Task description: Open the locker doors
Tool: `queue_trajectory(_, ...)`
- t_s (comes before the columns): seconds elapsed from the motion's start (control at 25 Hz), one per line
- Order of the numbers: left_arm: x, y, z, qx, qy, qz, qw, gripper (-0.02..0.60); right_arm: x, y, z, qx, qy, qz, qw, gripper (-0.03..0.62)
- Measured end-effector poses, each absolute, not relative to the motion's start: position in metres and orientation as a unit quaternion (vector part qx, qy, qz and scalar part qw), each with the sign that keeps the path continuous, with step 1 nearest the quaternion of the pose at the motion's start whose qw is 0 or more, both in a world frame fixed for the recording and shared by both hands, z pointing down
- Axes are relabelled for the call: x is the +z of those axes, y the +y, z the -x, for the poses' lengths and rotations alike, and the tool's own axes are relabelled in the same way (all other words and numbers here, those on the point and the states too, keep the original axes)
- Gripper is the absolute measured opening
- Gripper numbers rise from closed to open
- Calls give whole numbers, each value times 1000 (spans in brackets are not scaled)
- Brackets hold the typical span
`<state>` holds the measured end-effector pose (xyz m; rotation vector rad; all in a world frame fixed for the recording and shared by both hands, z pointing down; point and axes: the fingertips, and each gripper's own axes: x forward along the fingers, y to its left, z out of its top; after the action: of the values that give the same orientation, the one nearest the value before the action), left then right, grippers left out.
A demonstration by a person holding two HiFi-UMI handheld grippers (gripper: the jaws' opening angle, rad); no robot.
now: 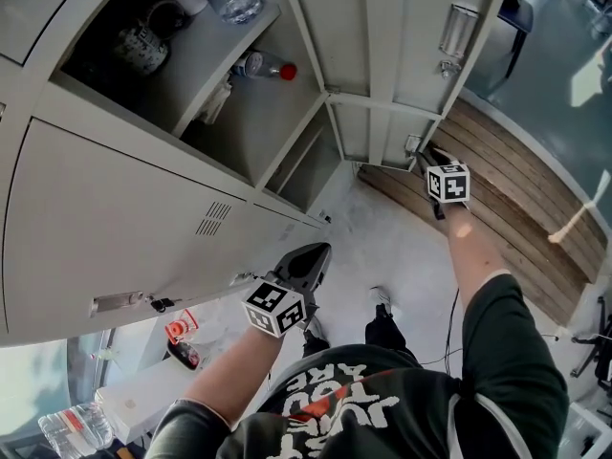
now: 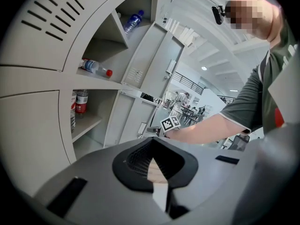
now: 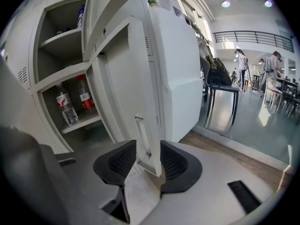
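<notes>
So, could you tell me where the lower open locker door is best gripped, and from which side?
Grip the lower door by its free vertical edge, just beside the handle, coming in edge-on. The panel is thin and flat, so it likely fits between the jaws, one pad on each face. The right gripper stands there, jaws open astride that edge.

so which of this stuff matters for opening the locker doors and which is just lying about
For the job: right hand-held gripper, open around the edge of the open locker door; vented locker door; left hand-held gripper, shut, empty.
Just lying about: bottles, mug, chair.
</notes>
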<state>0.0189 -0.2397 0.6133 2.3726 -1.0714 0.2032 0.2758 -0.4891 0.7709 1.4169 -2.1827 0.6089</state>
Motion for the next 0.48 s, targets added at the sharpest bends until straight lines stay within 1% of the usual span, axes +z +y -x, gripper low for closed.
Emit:
queue_trajectory(0.24, 596, -224, -6, 62, -399, -879, 254, 2, 809, -388, -266, 270, -784, -487, 275, 164)
queue_trajectory(0.48, 568, -201, 16, 44, -402, -882, 241, 2, 818, -273, -212, 327, -795, -429, 278, 163)
